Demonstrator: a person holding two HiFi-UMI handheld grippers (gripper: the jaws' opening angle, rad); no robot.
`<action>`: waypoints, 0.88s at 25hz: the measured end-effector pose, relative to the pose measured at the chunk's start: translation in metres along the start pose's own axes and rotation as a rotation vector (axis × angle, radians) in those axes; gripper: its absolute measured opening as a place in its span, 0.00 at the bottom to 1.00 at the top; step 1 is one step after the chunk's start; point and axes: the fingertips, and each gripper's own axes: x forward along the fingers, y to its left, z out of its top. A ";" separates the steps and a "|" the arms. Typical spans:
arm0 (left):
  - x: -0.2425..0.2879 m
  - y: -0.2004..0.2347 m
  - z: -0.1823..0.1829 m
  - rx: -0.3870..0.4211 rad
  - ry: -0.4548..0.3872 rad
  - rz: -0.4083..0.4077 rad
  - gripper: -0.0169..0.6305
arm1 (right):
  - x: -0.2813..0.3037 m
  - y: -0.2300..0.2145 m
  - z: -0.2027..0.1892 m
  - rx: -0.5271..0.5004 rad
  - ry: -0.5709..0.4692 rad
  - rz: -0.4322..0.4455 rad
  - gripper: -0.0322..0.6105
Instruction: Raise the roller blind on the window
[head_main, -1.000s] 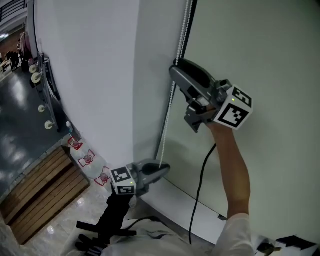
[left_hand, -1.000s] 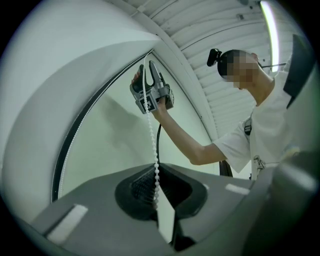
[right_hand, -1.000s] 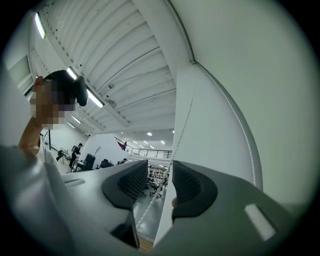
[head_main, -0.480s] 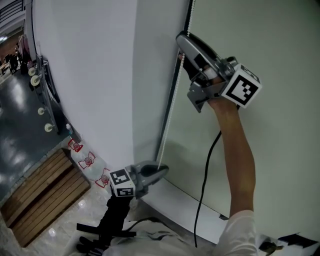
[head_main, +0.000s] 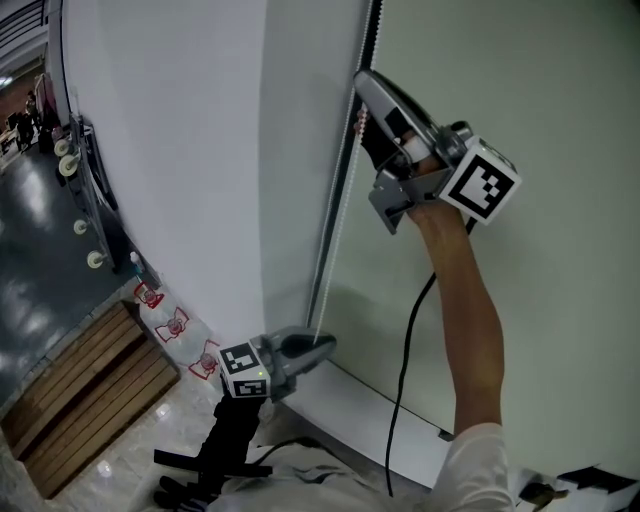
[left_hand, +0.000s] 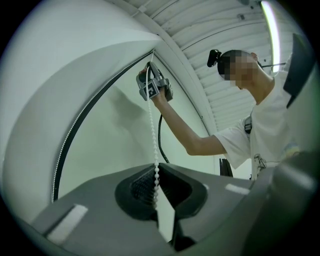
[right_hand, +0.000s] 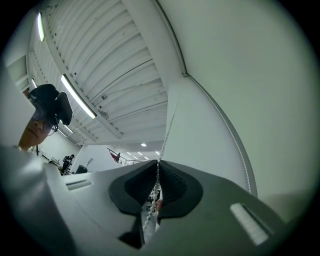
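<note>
While the left tool (head_main: 322, 347) sits low, near the foot of the window, its jaws are pressed together on the white bead chain (head_main: 336, 225). The left gripper view shows the beads running down into the closed ribbed pads (left_hand: 145, 186). The right tool (head_main: 362, 80) is raised high on the same chain. Its jaws have just been closing, and the right gripper view shows them nearly together with the chain (right_hand: 168, 131) pinched between them at the tips. Between the two tools the chain hangs in a near-straight line beside a dark vertical edge strip (head_main: 350, 170).

The roller blind (head_main: 540, 110) is taken to be the pale green sheet to the right of that strip, though its lower edge cannot be made out with certainty. A plain white wall (head_main: 170, 150) lies to the left of the strip.

The person's bare forearm (head_main: 468, 320) reaches up to the right tool, and a black cable (head_main: 404, 350) hangs beside the arm. A glossy floor (head_main: 40, 270) lies far below at the left.
</note>
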 end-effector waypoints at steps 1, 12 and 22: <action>-0.001 0.000 -0.002 -0.003 0.000 0.001 0.02 | -0.002 0.002 -0.001 -0.001 -0.005 -0.001 0.07; 0.002 -0.004 -0.006 -0.024 0.001 -0.013 0.02 | -0.017 0.016 -0.030 -0.002 0.025 -0.019 0.07; 0.006 -0.006 -0.006 -0.028 0.005 -0.024 0.03 | -0.055 0.031 -0.097 0.030 0.084 -0.053 0.07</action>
